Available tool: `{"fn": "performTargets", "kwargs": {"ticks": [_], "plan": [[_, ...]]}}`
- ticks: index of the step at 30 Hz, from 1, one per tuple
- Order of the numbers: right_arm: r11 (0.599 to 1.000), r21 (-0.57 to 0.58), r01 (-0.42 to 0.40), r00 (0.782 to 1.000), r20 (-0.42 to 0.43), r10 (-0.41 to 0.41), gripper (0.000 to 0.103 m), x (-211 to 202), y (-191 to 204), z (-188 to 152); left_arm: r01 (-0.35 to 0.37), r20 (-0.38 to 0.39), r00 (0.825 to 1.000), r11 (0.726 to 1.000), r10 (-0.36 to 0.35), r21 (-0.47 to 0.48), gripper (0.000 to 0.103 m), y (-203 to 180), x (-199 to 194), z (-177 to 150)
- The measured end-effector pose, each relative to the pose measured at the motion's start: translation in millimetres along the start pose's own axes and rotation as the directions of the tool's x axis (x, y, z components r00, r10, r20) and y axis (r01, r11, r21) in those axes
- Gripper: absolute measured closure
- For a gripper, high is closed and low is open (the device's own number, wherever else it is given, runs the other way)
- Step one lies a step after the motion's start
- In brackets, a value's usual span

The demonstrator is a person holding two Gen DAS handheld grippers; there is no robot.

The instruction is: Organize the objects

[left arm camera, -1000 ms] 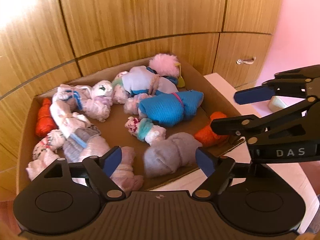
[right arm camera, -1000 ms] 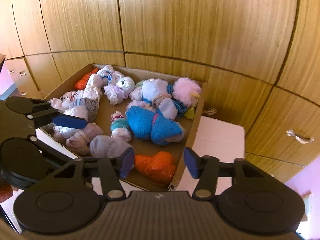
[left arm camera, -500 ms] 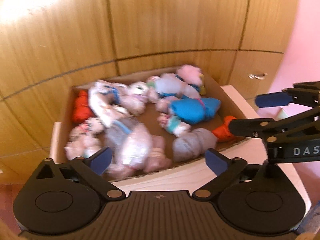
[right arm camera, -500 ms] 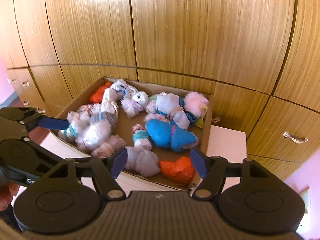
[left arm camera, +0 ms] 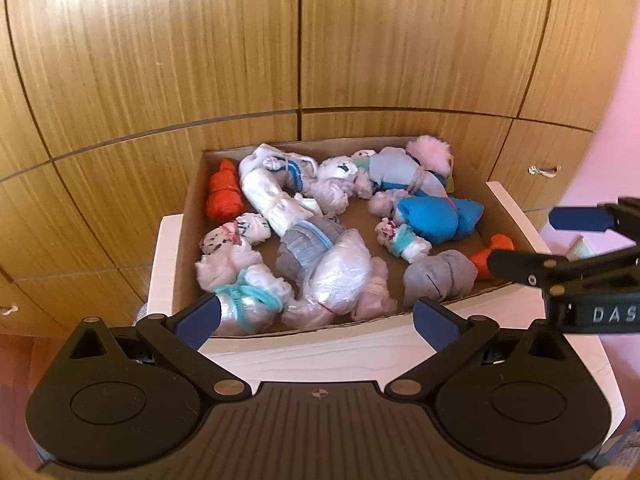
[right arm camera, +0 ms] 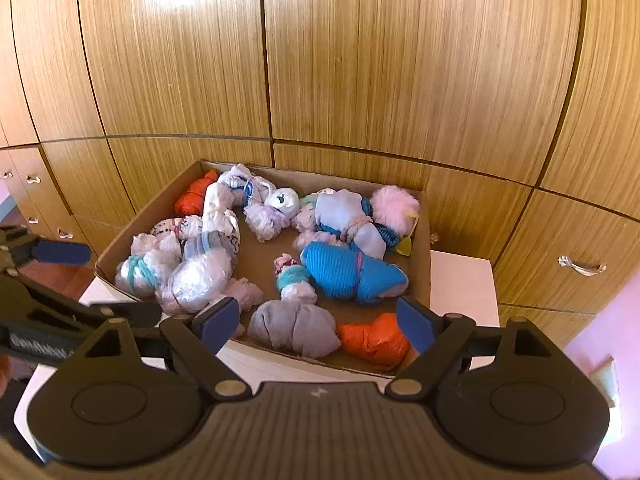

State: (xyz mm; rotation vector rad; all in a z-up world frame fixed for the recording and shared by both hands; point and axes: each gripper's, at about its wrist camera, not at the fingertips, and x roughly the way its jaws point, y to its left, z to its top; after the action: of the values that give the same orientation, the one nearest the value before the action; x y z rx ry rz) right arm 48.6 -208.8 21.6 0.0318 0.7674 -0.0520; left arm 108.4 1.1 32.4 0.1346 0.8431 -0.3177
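A shallow brown cardboard box (right arm camera: 423, 240) sits on a white surface (left arm camera: 340, 356) against a wall of wood-grain cabinet doors (right arm camera: 360, 60), filled with tied cloth bundles. Two orange bundles lie inside: one in the far left corner (right arm camera: 192, 199), one in the near right corner (right arm camera: 374, 340). One bright blue knit bundle (right arm camera: 348, 276) rests right of centre, with one grey bundle (right arm camera: 294, 328) at the near wall and one fluffy pink pompom (right arm camera: 394, 209) in the far right corner. The remaining pale, white and plastic-wrapped bundles crowd the left half; their exact count cannot be told.

The left claw (left arm camera: 316, 318) stands wide, nothing between its blue pads, held above the box's near wall. The right claw (right arm camera: 318, 320) has just been opening and also stands wide and empty, above the grey and near orange bundles without touching them.
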Motion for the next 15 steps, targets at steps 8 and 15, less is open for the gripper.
{"fn": "performTargets", "kwargs": {"ticks": [8, 15], "plan": [[0.999, 0.043, 0.002, 1.000, -0.010, -0.002, 0.018, 2, 1, -8, -0.035, 0.028, 0.999, 0.999, 0.034, 0.022, 0.001, 3, 1, -1], [0.999, 0.026, -0.027, 1.000, -0.007, 0.027, 0.018, -2, 11, -10, -0.033, 0.043, 0.999, 0.999, 0.032, 0.012, 0.001, 5, 1, 6]]}}
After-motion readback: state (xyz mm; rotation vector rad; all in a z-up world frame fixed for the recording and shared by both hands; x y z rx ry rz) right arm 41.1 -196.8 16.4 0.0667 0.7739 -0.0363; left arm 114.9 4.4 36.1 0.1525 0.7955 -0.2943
